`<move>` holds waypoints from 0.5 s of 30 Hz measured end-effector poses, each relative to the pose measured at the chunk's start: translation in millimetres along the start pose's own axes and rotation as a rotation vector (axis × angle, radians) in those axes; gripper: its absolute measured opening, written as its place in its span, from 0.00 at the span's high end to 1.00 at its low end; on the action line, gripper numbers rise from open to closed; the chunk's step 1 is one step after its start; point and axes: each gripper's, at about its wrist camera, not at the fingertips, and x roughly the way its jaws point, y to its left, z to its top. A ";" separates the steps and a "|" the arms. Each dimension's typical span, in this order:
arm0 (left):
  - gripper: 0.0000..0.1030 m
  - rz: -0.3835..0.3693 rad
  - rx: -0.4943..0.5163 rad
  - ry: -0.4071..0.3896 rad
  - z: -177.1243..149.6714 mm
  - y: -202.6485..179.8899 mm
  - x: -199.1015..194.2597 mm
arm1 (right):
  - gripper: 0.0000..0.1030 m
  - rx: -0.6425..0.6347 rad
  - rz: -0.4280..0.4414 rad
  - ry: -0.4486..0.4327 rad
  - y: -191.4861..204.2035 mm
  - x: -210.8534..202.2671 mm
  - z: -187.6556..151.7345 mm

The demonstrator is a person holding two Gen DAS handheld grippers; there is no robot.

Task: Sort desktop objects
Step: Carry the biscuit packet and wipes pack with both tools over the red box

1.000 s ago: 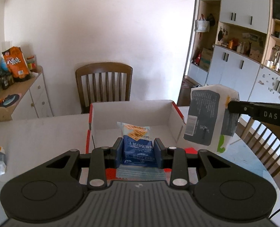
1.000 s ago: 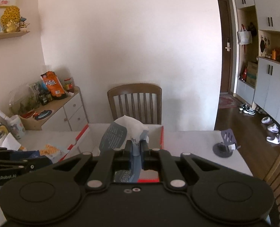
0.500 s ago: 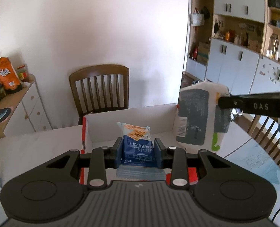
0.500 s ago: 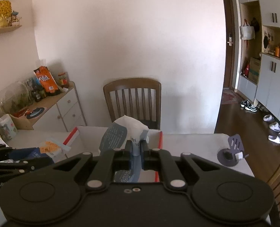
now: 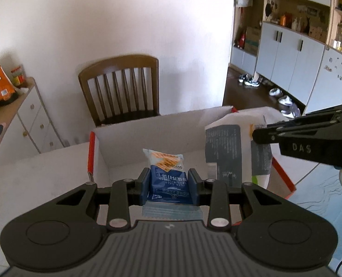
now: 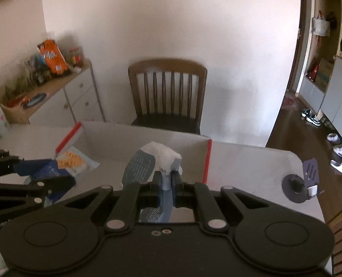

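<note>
While both grippers hang over the open white cardboard box w/ red edges [image 5: 147, 138], each has a packet clamped. L gripper [image 5: 168, 184] is part-closed on a blue snack packet w/ orange-and-white top [image 5: 167, 175], pads pressing its two sides; the packet sticks up between the fingers, above the box floor, roughly mid-box in the left wrist view. R gripper [image 6: 167, 180] is pinched almost fully together on a thin fold of a white-and-grey plastic packet w/ printed label [image 6: 147, 161]; the rest of the packet bulges up and fwd of the fingertips. From the left wrist view that same white-and-grey packet [image 5: 231, 152] hangs at the box's right side, near its right wall, w/ the R gripper's black fingers [image 5: 286, 131] coming in from the right edge. From the right wrist view the blue packet [image 6: 62, 168] and L gripper sit at the box's left wall, by the red-edged flap.

Box rests on the white tabletop [image 5: 32, 175], toward its far edge. Brown wooden slat-back chair [image 5: 122, 90] stands just behind that far edge, against a pale wall. Small dark round stand w/ a purple slotted piece [image 6: 302, 184] sits on the tabletop near its right edge, apart from the box. Low white cabinet [image 6: 78, 101] off the left side carries an orange snack bag [image 6: 53, 57] and jars.
</note>
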 end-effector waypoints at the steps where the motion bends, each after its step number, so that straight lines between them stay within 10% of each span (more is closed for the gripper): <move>1: 0.68 -0.001 -0.005 0.011 0.1 1.2 5.0 | 0.92 -0.008 0.000 0.019 1.5 5.3 0.5; 15: 0.67 -0.022 -0.005 0.163 -0.6 17.0 62.3 | 0.92 -0.032 0.021 0.197 6.9 56.2 -5.6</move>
